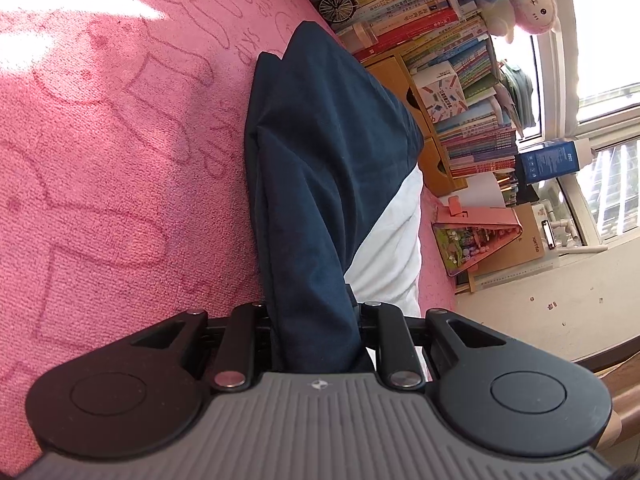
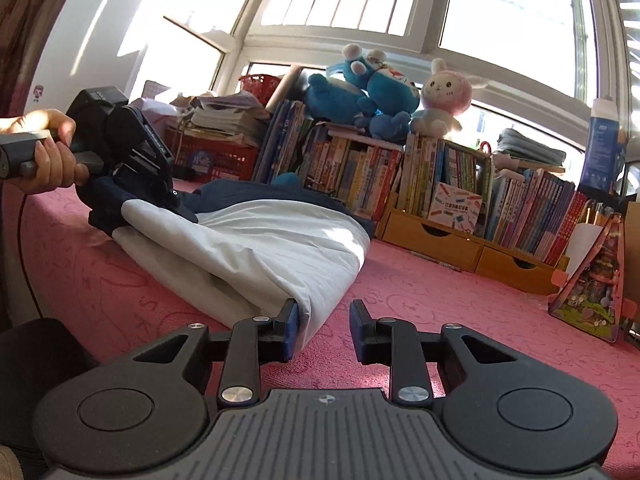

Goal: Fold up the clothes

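- Left wrist view: left gripper (image 1: pixel 316 340) pinching a bunched navy part of the garment (image 1: pixel 320 152) at lower centre of the frame, fingers pressed onto the cloth and hidden by it.
- Right wrist view: right gripper (image 2: pixel 324 330) at lower centre with fingers spread, nothing between them; left-hand finger (image 2: pixel 290 330) touching the white hem corner, right-hand finger clear of it over the pink bedcover (image 2: pixel 440 288).
- Garment lying across the bedcover from mid-left to centre of the right wrist view, white side up, navy showing along the far edge and at the left gripper, where a hand (image 2: pixel 48 152) holds the handle at upper left.
- Likely trouble: a thick navy bunch slipping from the pinch if pulled hard, spoiling the fold line.
- Likely trouble: white corner lying outside the spread fingers, so closing now probably catches air or only a thin edge.
- Possible snag: bedcover pinched along with the hem if aimed too low.
- Books (image 2: pixel 460 176) at centre right, well apart.
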